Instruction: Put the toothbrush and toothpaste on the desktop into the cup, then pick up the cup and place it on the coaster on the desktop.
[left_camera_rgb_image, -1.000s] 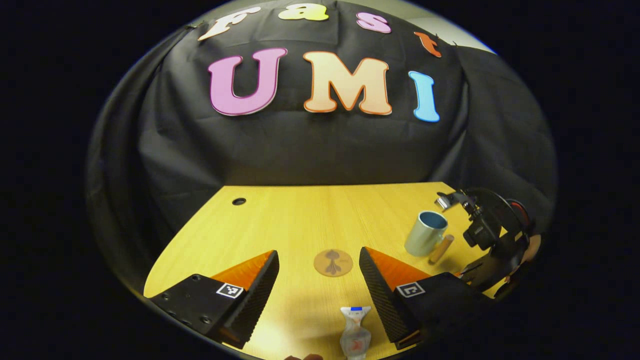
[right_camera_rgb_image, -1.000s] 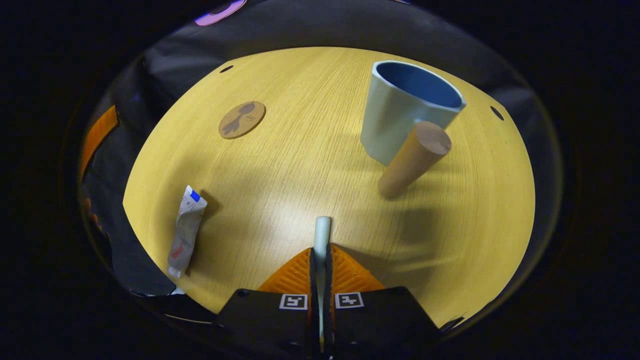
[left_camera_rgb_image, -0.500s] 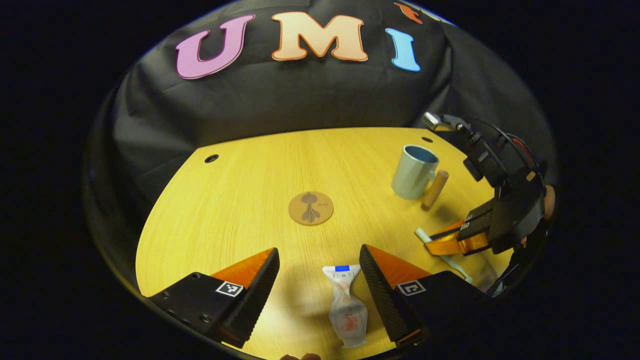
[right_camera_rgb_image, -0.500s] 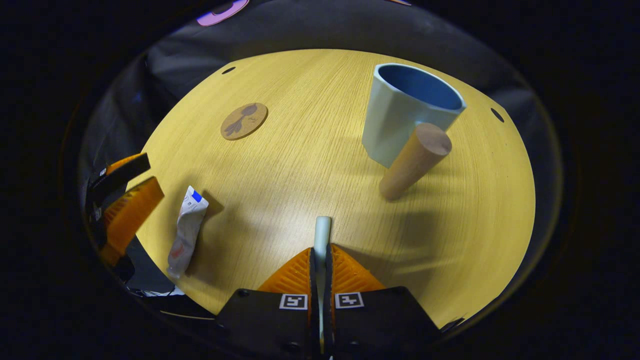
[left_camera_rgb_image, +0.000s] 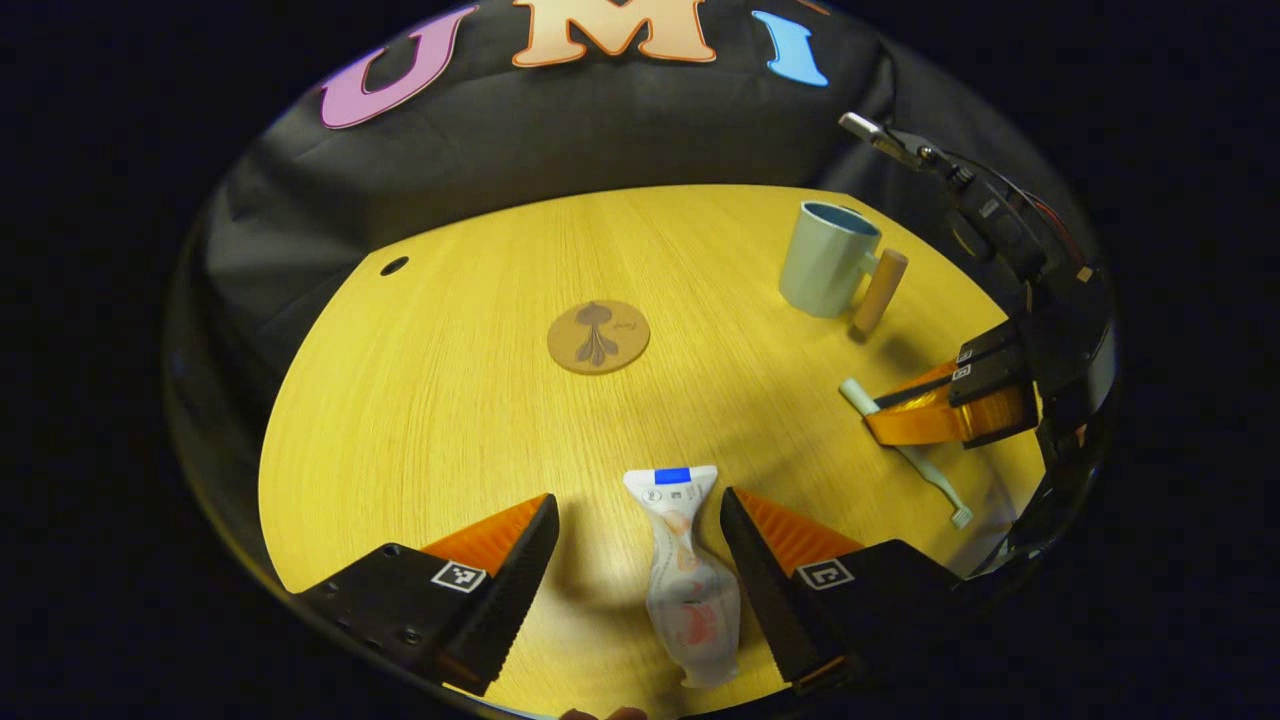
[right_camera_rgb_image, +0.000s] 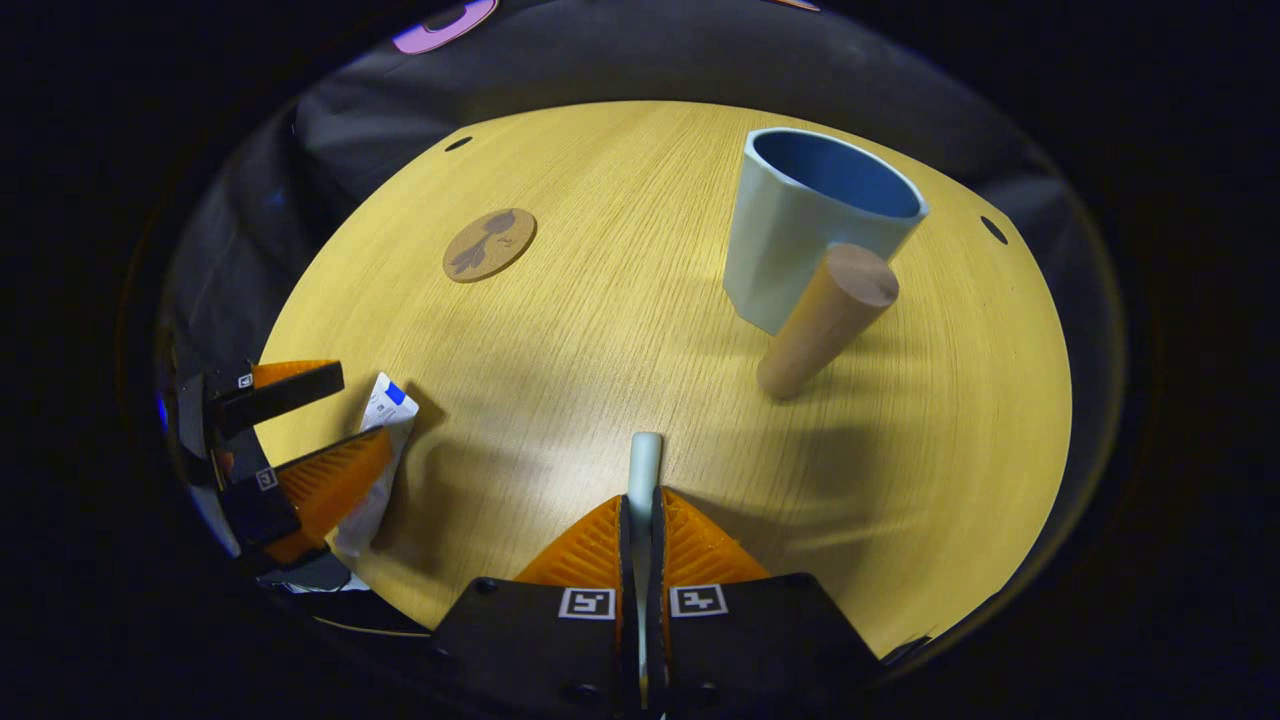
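The toothpaste tube (left_camera_rgb_image: 688, 580) lies on the yellow desktop (left_camera_rgb_image: 450, 370) between the fingers of my open left gripper (left_camera_rgb_image: 640, 540), nearer the right finger, neither finger touching it. That gripper (right_camera_rgb_image: 300, 430) stands around the toothpaste (right_camera_rgb_image: 385, 440) at the left of the right gripper view. My right gripper (right_camera_rgb_image: 640, 510) is shut on the pale toothbrush (right_camera_rgb_image: 644, 465), whose handle end sticks out ahead. In the left gripper view the toothbrush (left_camera_rgb_image: 905, 450) hangs from the right gripper (left_camera_rgb_image: 880, 415), bristles toward the near edge. The light blue cup (right_camera_rgb_image: 800, 225) with a wooden handle (right_camera_rgb_image: 825, 320) stands upright, open top showing. The round coaster (left_camera_rgb_image: 598, 337) lies mid-table.
Cable holes (left_camera_rgb_image: 394, 266) sit near the table's far edge. The desktop's near edge runs just under my left gripper's fingers. Bare wood lies between the coaster (right_camera_rgb_image: 489, 244) and the cup (left_camera_rgb_image: 828, 258).
My left gripper has tilted down and moved in over the toothpaste, which now lies between its fingers. The right gripper holds the toothbrush almost still.
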